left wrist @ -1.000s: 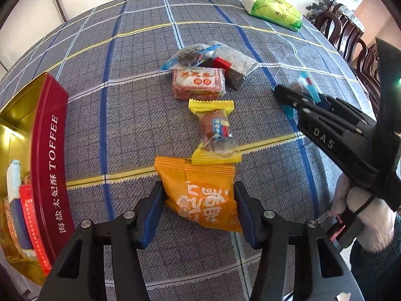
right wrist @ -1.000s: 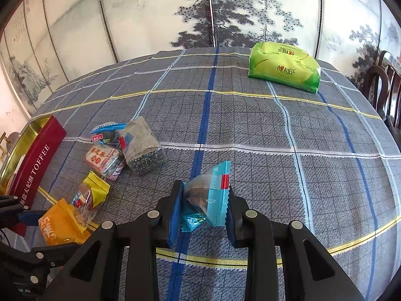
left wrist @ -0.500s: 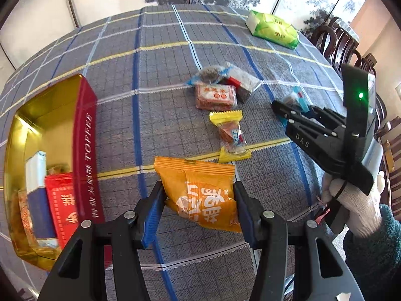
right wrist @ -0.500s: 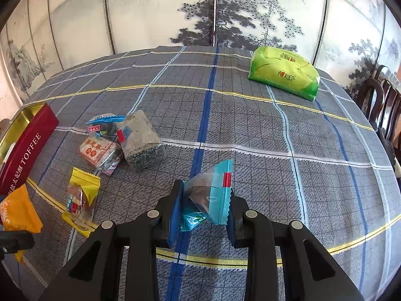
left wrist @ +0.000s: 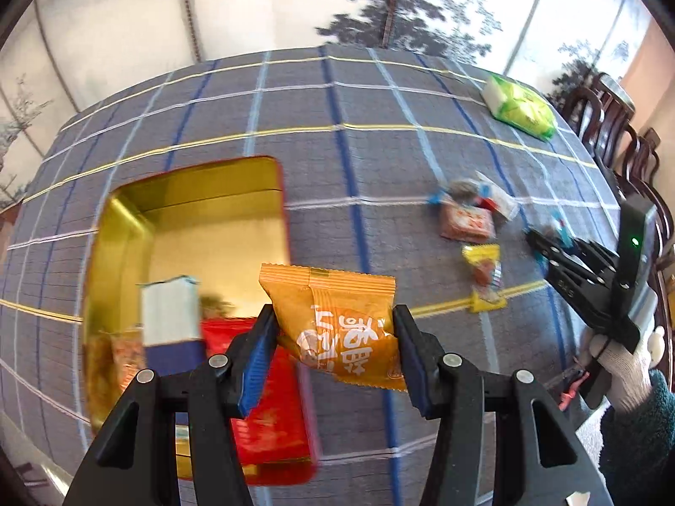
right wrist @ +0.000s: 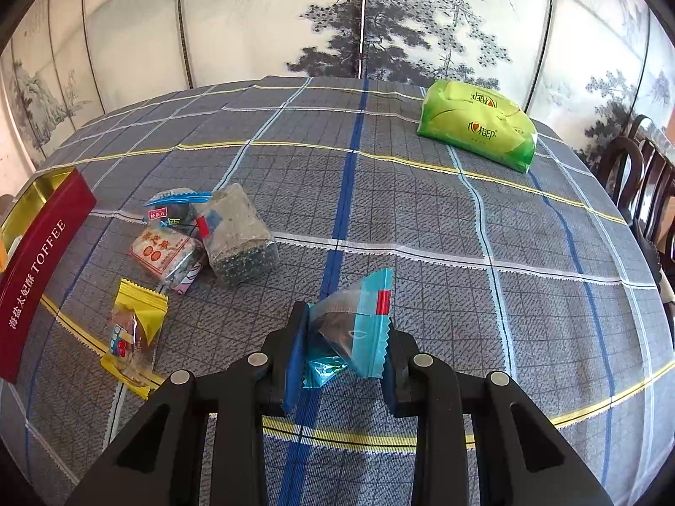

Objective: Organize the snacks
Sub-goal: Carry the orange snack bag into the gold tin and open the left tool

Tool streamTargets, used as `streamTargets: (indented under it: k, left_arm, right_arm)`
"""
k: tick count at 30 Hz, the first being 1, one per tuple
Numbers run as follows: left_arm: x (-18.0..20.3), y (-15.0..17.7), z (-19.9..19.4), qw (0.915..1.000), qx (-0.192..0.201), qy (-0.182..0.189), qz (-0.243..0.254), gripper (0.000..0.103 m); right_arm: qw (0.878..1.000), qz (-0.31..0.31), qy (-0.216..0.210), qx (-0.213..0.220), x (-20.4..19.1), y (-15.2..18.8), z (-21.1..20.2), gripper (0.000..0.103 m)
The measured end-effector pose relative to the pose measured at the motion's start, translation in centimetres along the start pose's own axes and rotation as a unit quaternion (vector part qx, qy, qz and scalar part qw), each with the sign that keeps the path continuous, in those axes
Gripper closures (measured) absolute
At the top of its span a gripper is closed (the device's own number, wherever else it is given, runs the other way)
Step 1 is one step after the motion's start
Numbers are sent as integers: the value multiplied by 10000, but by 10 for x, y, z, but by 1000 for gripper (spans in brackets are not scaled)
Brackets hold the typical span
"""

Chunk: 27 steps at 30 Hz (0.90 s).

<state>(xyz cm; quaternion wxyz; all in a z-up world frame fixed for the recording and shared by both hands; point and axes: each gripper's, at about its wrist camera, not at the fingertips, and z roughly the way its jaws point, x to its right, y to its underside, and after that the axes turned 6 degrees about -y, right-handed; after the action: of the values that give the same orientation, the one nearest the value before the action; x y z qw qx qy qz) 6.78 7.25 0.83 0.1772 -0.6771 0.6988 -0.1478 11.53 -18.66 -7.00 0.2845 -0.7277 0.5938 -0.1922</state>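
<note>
My left gripper (left wrist: 333, 354) is shut on an orange snack packet (left wrist: 341, 329) and holds it in the air at the right edge of the open red toffee tin (left wrist: 190, 206). The tin holds a white and blue packet (left wrist: 171, 316), a red packet (left wrist: 270, 413) and others. My right gripper (right wrist: 344, 362) is shut on a blue and clear snack packet (right wrist: 358, 320) above the cloth; it also shows in the left wrist view (left wrist: 535, 240). On the cloth lie a yellow-ended candy (right wrist: 133, 329), a pink cake packet (right wrist: 162, 253), a grey seed packet (right wrist: 236, 236) and a small blue packet (right wrist: 177, 206).
A green tissue pack (right wrist: 476, 130) lies at the table's far right. The toffee tin's red wall (right wrist: 38, 270) stands at the left in the right wrist view. Dark wooden chairs (right wrist: 645, 181) stand past the right edge. A painted screen stands behind the round table.
My left gripper has lifted the orange packet off the cloth and carried it left to the tin's edge. My right gripper has held still with the blue packet.
</note>
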Motion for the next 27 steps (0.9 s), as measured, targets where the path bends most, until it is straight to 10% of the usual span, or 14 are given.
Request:
streamTargets:
  k: [13,27]
  left_arm:
    - [-99,-25,30,9960,-8,-711,-540,53]
    - [-120,-24,62,9949,-237,-897,-404,53]
  right_arm:
    - [10000,-3,6,3,0,0,0,72]
    - [10000,-2,5,6,0,0,0,71]
